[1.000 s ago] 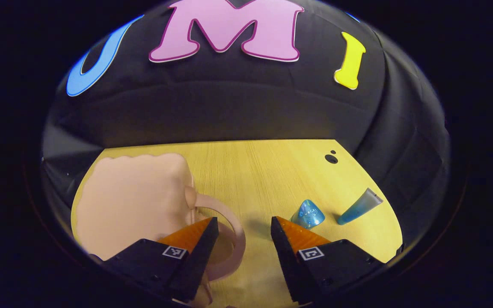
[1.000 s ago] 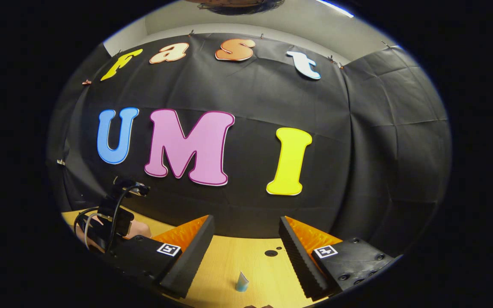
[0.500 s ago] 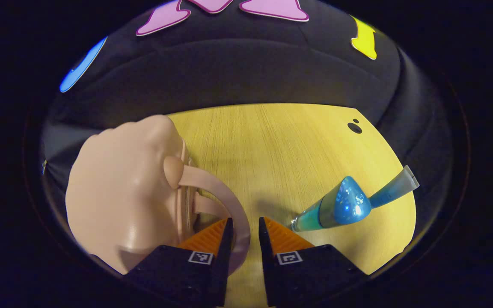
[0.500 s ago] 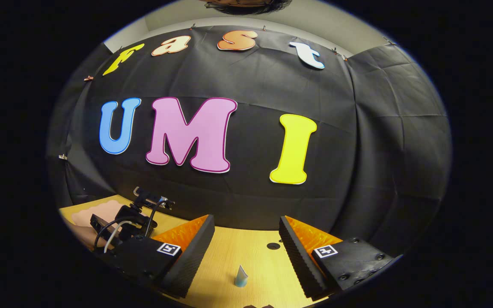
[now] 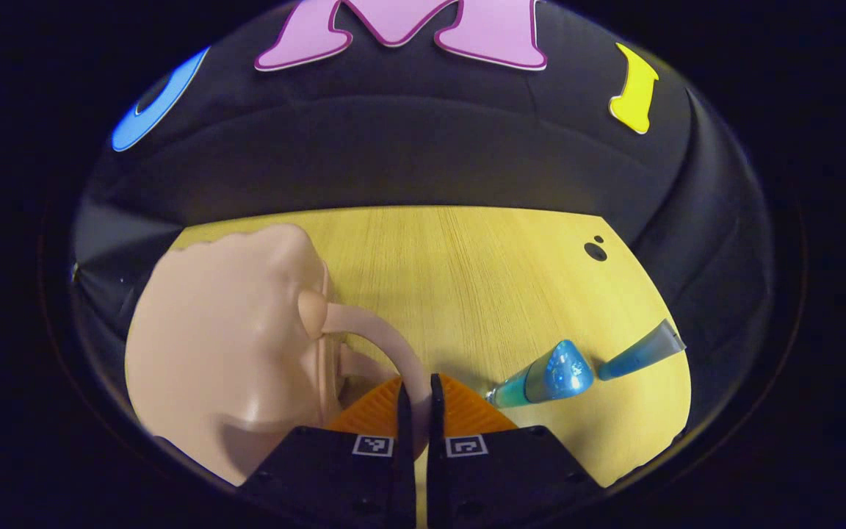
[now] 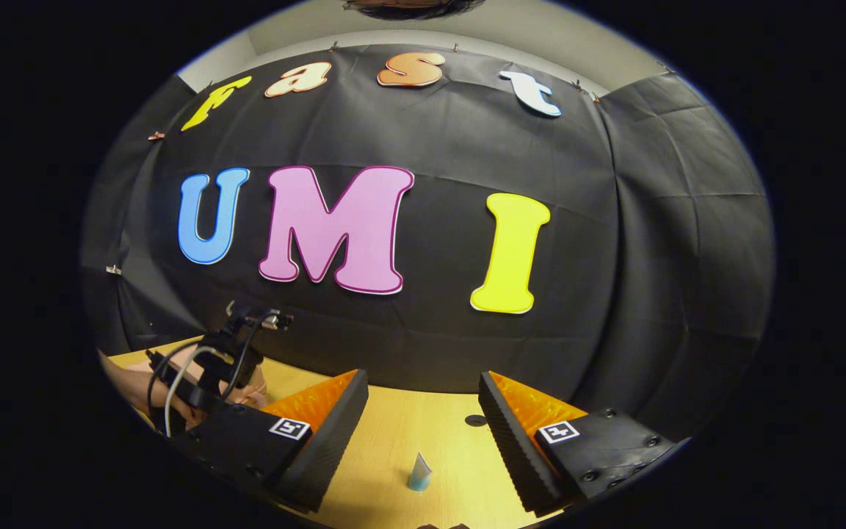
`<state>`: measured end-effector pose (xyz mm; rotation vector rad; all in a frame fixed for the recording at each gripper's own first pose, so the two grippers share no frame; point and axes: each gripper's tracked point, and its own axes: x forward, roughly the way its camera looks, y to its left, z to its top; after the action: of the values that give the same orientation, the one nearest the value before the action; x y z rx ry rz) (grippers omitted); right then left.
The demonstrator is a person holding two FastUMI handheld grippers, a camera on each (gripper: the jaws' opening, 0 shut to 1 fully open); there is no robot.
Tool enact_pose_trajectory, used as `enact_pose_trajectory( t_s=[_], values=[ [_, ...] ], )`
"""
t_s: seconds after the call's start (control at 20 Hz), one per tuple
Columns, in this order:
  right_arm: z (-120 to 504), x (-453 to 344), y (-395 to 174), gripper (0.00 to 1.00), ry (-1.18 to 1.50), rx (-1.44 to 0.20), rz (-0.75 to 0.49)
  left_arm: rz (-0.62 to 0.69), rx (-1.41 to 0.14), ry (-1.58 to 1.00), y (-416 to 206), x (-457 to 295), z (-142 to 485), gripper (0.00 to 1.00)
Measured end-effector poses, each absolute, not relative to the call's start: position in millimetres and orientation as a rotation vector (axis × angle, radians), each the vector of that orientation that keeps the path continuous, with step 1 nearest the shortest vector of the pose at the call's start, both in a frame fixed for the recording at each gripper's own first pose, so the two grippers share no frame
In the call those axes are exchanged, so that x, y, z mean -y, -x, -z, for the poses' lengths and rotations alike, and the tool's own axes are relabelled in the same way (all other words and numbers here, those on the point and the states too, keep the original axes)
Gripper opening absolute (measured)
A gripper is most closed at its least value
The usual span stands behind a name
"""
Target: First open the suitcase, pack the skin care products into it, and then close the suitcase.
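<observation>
Left gripper view: left claw [image 5: 416, 400] clamps the pink suitcase's handle [image 5: 386, 345]; right claw [image 6: 423, 422] gapes empty above the worktop [image 6: 393, 455].

Staged recording booth, not lived-in room. Black cloth wall [image 6: 423, 323] hangs creased across 12 o'clock and wraps round to 3 o'clock, pinned along top edge with small clips [image 6: 152, 136]. Plain pale room wall [image 6: 467, 33] shows above cloth at 12 o'clock. Light wooden table [image 5: 482, 279] runs up to cloth, round cable hole [image 5: 595, 251] at 2 o'clock. Props laid out on table: pink suitcase [image 5: 225, 353] at 9 o'clock, blue tube [image 5: 640, 353] at 3 o'clock.
</observation>
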<state>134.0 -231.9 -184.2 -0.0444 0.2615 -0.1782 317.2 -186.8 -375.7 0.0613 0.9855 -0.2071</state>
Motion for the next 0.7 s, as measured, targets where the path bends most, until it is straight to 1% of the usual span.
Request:
enact_pose_trajectory(
  t_s=[0.15, 0.35, 0.5, 0.7],
  values=[
    [183.4, 218.6, -136.8, 0.96, 0.016, -0.255, 0.141, 0.211, -0.932, -0.044, -325.9, 165.4, 312.6, 0.11],
    [184.1, 195.1, -136.5, 0.96, 0.002, -0.256, 0.070, 0.195, -0.857, -0.091, -344.0, 106.0, 231.5, 0.11],
    [167.1, 173.6, -132.3, 0.96, 0.022, -0.235, 0.044, 0.158, -0.814, -0.107, -352.5, 30.3, 185.6, 0.11],
    [144.3, 147.6, -130.1, 0.95, 0.063, -0.209, 0.060, 0.059, -0.746, -0.207, -360.8, -86.9, 157.6, 0.11]
  ],
)
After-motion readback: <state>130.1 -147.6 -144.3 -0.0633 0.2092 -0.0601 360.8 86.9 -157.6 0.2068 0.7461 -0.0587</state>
